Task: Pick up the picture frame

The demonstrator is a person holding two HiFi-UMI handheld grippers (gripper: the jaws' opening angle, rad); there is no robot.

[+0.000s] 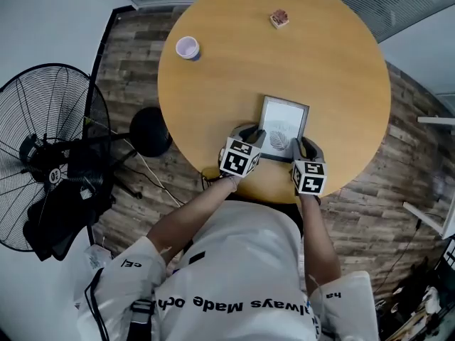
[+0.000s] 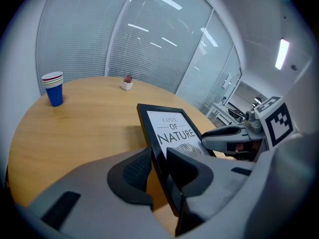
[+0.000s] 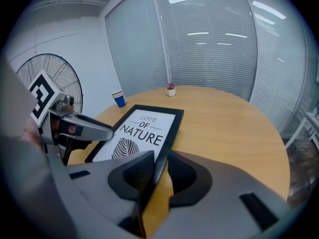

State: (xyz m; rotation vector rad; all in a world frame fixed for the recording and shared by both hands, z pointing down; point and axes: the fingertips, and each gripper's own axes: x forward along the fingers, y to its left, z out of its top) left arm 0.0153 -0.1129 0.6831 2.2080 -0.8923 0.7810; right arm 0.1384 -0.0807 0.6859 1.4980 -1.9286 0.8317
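The picture frame (image 1: 283, 124) is black-edged, with a white print that reads "LOVE OF NATURE" above a leaf. It lies over the near part of the round wooden table (image 1: 234, 77). My left gripper (image 1: 250, 139) is shut on its near left edge, and in the left gripper view the jaws (image 2: 158, 171) clamp the frame (image 2: 169, 126) edge-on. My right gripper (image 1: 304, 150) is shut on the near right edge, and in the right gripper view the jaws (image 3: 160, 171) pinch the frame (image 3: 144, 128). The near end looks slightly raised. I cannot tell whether the far end touches the table.
A stack of paper cups (image 1: 188, 47) stands at the table's far left, and a small potted plant (image 1: 279, 18) at the far side. A black standing fan (image 1: 50, 155) is on the floor to the left. Glass walls with blinds lie beyond the table.
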